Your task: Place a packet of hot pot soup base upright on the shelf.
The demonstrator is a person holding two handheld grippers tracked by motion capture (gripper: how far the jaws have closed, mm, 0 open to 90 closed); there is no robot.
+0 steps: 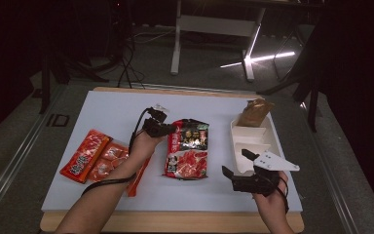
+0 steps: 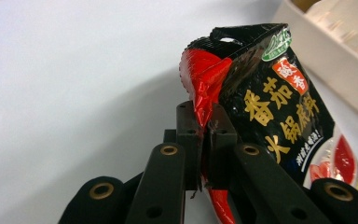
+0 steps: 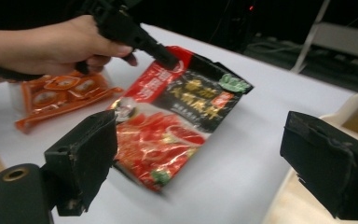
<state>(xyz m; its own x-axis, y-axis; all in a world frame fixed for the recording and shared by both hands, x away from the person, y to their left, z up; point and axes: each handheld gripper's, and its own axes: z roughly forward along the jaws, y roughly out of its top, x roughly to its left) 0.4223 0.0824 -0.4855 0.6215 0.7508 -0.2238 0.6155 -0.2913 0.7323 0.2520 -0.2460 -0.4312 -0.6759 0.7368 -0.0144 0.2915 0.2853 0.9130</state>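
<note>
White tabletop [image 1: 112, 112] in a dark room: left tool [image 2: 205, 133] pinches the soup-base packet [image 1: 189, 148]; right tool [image 1: 238, 163] gapes wide.

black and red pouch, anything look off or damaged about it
Nothing looks torn or spilled. The black and red pouch is crumpled at its upper left corner, where the left gripper pinches it with jaws shut, so that corner folds and lifts. The right gripper is open beside the white tray.
</note>
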